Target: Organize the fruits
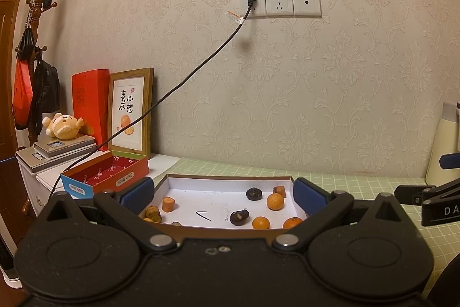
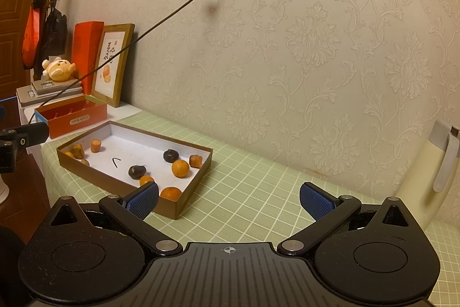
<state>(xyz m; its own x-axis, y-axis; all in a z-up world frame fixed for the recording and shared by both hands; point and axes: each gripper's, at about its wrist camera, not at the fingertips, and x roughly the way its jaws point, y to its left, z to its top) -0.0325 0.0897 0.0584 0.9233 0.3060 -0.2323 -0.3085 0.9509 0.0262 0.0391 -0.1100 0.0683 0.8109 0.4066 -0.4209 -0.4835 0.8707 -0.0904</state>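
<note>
I see the shallow box (image 2: pixel 184 200) on the green table (image 2: pixel 258 192) holding oranges (image 2: pixel 180 168), dark fruits (image 2: pixel 170 155) and carrot chunks (image 2: pixel 96 146) (scattered loosely). My left claw (image 1: pixel 224 196) and right claw (image 2: pixel 229 199) both gape wide, holding nothing.

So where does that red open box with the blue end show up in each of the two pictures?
Left wrist view: the red box sits at lower left, just left of the shallow fruit tray.
Right wrist view: the red box sits at far left, middle height, behind the tray's far end.
Shared landmark: the framed picture leaning on the wall right behind it.
</note>
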